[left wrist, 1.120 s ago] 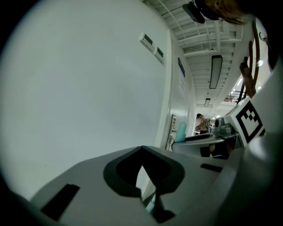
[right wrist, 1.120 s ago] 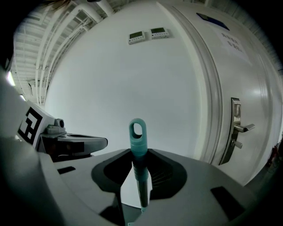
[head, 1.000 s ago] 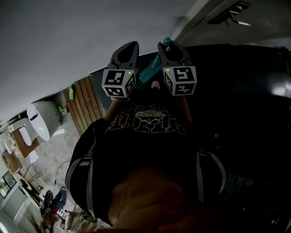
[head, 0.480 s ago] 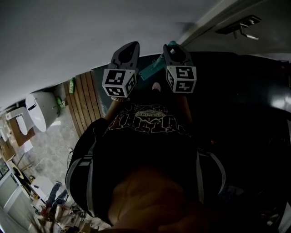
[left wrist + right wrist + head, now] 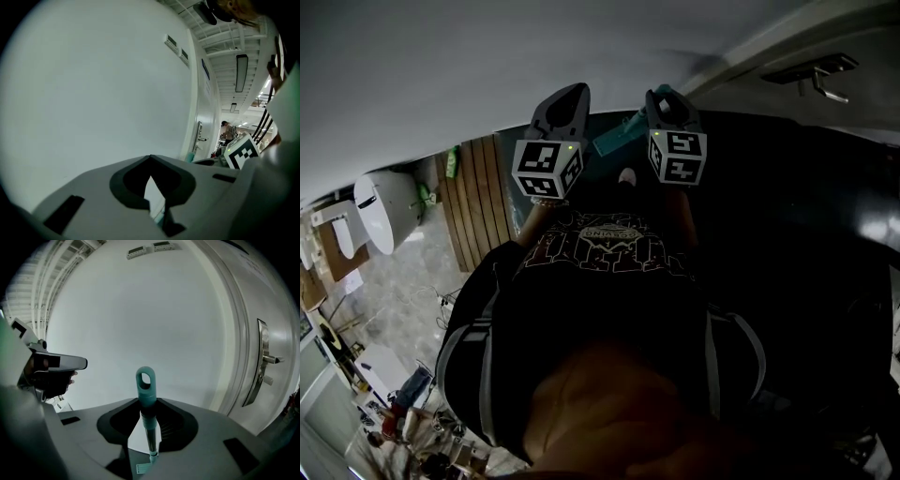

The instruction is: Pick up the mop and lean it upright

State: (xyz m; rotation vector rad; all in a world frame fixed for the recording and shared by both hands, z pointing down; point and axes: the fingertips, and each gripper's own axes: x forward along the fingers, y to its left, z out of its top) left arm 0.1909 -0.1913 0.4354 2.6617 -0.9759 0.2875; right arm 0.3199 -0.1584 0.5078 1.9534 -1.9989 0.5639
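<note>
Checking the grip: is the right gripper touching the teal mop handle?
Cannot tell. The right gripper view shows the teal mop handle between the right gripper's jaws: wall shows past one side, shadow hides the other.

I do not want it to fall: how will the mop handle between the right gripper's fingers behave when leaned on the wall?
The mop handle looks thin, straight and rigid, so it probably will not flex. Its smooth shaft may slip between the fingers. Against the smooth white wall, the rounded teal loop end could slide sideways.
</note>
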